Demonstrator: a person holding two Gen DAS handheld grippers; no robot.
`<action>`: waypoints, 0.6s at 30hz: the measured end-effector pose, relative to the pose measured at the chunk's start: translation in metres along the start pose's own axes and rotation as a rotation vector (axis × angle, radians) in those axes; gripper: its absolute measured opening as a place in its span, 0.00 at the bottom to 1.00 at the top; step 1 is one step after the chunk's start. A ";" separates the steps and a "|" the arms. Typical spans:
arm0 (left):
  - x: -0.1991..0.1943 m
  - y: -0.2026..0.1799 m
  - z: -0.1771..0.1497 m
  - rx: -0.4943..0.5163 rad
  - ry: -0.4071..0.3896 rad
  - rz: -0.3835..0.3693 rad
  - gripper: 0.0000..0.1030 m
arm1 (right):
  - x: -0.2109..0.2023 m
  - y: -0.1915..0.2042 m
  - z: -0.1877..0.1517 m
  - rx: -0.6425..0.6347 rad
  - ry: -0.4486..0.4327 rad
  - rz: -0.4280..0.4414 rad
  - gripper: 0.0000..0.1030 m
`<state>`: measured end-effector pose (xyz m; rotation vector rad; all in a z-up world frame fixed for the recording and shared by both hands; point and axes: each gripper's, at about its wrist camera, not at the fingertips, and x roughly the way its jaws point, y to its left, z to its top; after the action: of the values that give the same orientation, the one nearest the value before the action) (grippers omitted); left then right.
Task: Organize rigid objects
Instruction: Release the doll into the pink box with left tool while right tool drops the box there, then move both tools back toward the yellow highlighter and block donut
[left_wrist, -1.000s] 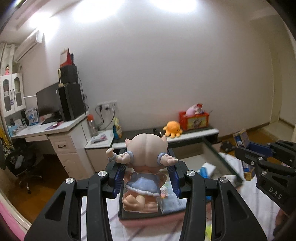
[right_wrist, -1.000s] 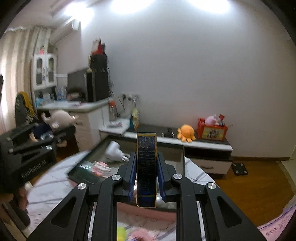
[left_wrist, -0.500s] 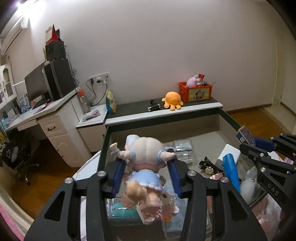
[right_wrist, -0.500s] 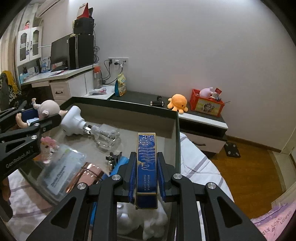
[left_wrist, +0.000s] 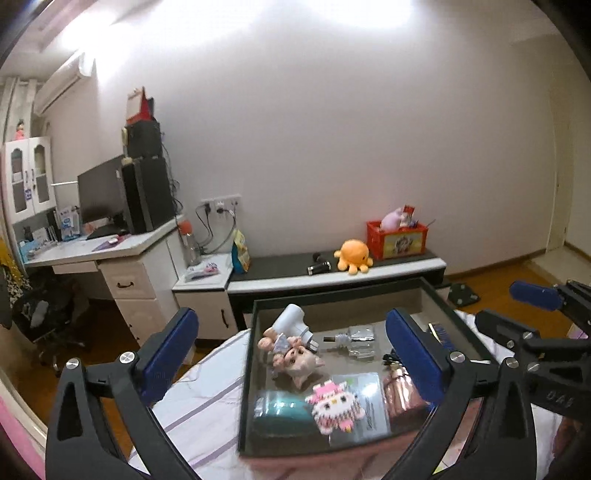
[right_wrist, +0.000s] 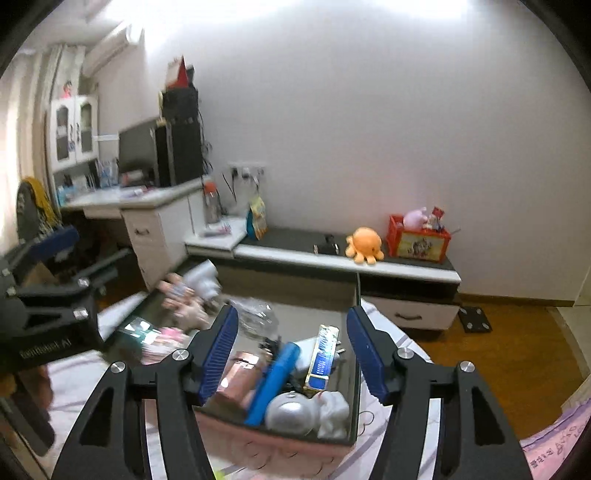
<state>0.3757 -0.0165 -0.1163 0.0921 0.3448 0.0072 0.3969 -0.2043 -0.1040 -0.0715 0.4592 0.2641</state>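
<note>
A dark-rimmed storage box (left_wrist: 246, 373) stands on the bed and holds several objects. A small doll (left_wrist: 291, 350) lies in it on its side, next to a white hair dryer (left_wrist: 293, 320); the doll is blurred in the right wrist view (right_wrist: 181, 299). A narrow blue and gold box (right_wrist: 322, 357) leans inside the storage box (right_wrist: 357, 332) at its right side. My left gripper (left_wrist: 291, 360) is open and empty above the box. My right gripper (right_wrist: 291, 356) is open and empty above the blue and gold box.
The box also holds a pink pixel figure (left_wrist: 334, 406), a glass bottle (left_wrist: 356, 341), a blue comb (right_wrist: 273, 384) and a silver ball (right_wrist: 291, 411). Beyond stand a low shelf with an orange octopus toy (left_wrist: 352, 254) and a white desk (left_wrist: 110, 254).
Both grippers opened and pulled back and up. The doll left my left gripper and lies in the box. The blue and gold box left my right gripper and rests in the box.
</note>
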 end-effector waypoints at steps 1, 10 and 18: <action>-0.012 0.002 0.000 -0.006 -0.014 0.000 1.00 | -0.011 0.003 0.001 -0.001 -0.015 0.003 0.71; -0.110 0.024 -0.008 -0.061 -0.094 -0.004 1.00 | -0.105 0.025 -0.007 0.019 -0.140 0.021 0.79; -0.180 0.026 -0.019 -0.075 -0.134 -0.009 1.00 | -0.163 0.038 -0.023 0.066 -0.224 -0.018 1.00</action>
<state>0.2004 0.0068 -0.0708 0.0162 0.2110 0.0049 0.2364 -0.2094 -0.0517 0.0187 0.2447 0.2358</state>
